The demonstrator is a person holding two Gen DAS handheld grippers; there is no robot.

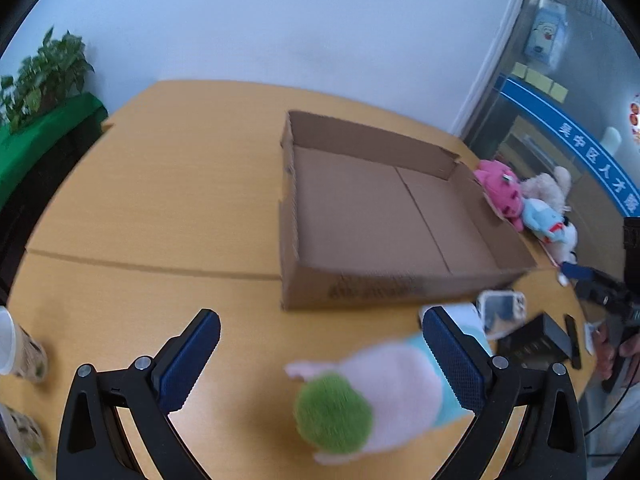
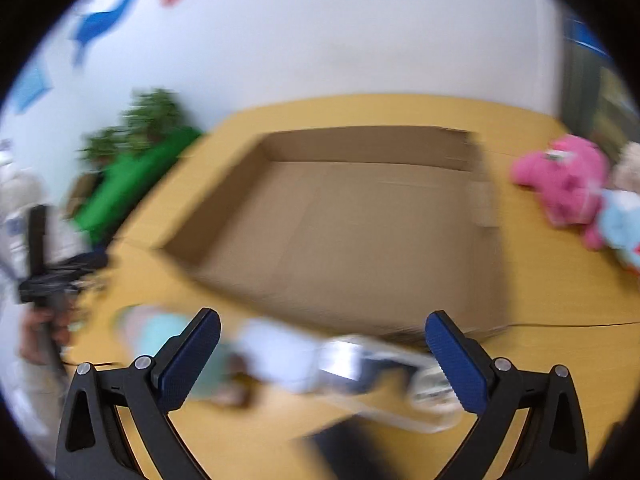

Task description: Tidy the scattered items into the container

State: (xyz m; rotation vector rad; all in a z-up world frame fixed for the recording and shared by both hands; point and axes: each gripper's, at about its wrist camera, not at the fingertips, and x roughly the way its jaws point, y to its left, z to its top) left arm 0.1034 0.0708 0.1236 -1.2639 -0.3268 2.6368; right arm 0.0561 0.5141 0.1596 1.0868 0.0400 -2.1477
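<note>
An open, empty cardboard box (image 1: 384, 216) lies on the wooden table; it also shows in the right wrist view (image 2: 344, 224). My left gripper (image 1: 320, 356) is open, with a pale pink plush toy with a green head (image 1: 372, 396) lying between its fingers, closer to the right finger. My right gripper (image 2: 322, 360) is open above a blurred clutter of a phone in a clear case (image 2: 360, 360) and a white item (image 2: 276, 348). A pink plush (image 1: 502, 192), a beige plush (image 1: 546, 186) and a light blue plush (image 1: 546, 220) lie to the right of the box.
A phone (image 1: 500, 312), a black device (image 1: 536, 340) and a small dark bar (image 1: 572, 340) lie near the table's right edge. A paper cup (image 1: 16, 348) stands at the left. A potted plant (image 1: 44, 76) on green cloth sits beyond the table's far left.
</note>
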